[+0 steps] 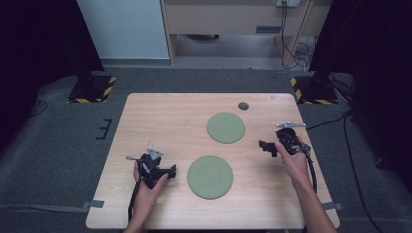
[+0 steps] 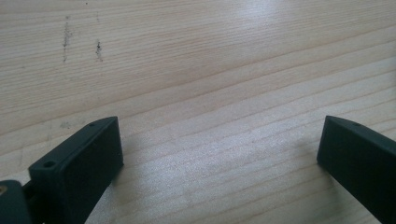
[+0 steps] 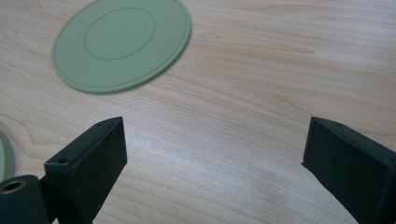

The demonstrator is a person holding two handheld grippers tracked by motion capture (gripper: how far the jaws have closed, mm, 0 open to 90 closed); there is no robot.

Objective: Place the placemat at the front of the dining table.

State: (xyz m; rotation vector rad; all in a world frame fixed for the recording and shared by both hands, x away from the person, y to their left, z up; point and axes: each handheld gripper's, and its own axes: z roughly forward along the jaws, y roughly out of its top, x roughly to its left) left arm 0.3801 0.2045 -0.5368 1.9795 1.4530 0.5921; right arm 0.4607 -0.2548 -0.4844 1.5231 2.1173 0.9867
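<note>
Two flat round green plates lie on the wooden table point(image 1: 160, 116). The far plate point(image 1: 226, 127) sits right of centre, and it appears again as the far plate point(image 3: 122, 42) in the right gripper view. The near plate point(image 1: 210, 176) lies toward the front, with its edge point(image 3: 5, 161) at that view's left border. My left gripper point(image 1: 171, 171) is held low just left of the near plate, open over bare wood point(image 2: 219, 140). My right gripper point(image 1: 265, 147) hovers right of both plates, open, holding nothing point(image 3: 215, 149).
A small dark round disc point(image 1: 243, 106) lies near the table's far edge. Grey carpet surrounds the table, with black stand bases point(image 1: 92, 87) marked by yellow-black tape at both far corners. Cables point(image 1: 296, 53) run along the floor at the back right.
</note>
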